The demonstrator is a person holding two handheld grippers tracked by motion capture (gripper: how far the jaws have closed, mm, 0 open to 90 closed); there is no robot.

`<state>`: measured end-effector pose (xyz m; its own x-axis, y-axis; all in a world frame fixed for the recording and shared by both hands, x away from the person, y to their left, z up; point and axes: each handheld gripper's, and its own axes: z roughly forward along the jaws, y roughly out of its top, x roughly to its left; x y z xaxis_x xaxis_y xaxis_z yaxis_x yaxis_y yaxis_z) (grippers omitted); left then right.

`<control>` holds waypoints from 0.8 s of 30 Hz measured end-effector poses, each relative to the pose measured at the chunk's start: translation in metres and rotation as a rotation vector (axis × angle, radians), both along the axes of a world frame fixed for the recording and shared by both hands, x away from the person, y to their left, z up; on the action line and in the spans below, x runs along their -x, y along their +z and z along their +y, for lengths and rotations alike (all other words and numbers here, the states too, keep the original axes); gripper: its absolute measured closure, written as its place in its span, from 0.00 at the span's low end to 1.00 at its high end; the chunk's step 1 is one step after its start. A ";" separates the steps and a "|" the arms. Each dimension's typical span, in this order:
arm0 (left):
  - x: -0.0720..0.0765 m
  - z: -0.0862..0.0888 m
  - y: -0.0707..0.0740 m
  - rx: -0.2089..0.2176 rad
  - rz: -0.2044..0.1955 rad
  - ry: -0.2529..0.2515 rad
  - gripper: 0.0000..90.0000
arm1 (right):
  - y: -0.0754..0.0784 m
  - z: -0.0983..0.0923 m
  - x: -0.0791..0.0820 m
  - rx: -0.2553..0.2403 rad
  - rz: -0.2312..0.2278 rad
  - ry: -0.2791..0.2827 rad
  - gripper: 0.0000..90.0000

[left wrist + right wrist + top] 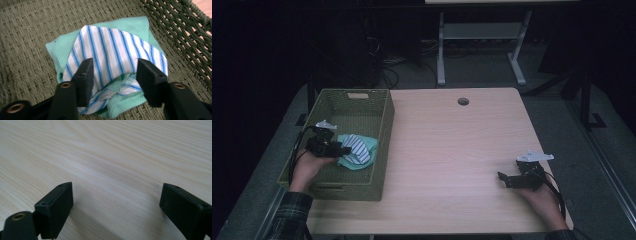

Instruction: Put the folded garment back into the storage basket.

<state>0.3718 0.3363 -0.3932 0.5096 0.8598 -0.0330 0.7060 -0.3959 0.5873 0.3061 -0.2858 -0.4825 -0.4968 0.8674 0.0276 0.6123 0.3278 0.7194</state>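
In the basket (pixel 382 125), our left gripper (pixel 113 75) stands spread over the soft, light cloth (pixel 110 50); we'd pinch its bunched fold. Our right gripper (pixel 116 205) gapes empty.

1. Basket (pixel 384 145): woven walls enclose its interior on all four sides; access is from above.
2. Folded cloths (pixel 357 151) occupy the basket floor beside the right wall; the far half of the floor lies bare.
3. Table (pixel 452 150): bare wood between the basket and the right gripper (pixel 504 179).
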 end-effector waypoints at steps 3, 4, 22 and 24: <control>0.002 0.000 0.002 0.001 -0.010 -0.003 0.41 | 0.000 0.000 0.000 0.000 0.000 0.000 0.13; 0.002 -0.001 0.002 0.011 -0.014 0.001 0.38 | 0.000 0.000 0.000 0.000 0.000 0.000 0.13; 0.009 -0.029 0.042 0.067 -0.101 -0.042 0.15 | 0.000 0.000 0.000 0.000 0.000 0.000 0.13; 0.010 -0.036 0.047 0.075 -0.113 -0.051 0.15 | 0.000 0.000 0.000 0.000 0.000 0.000 0.13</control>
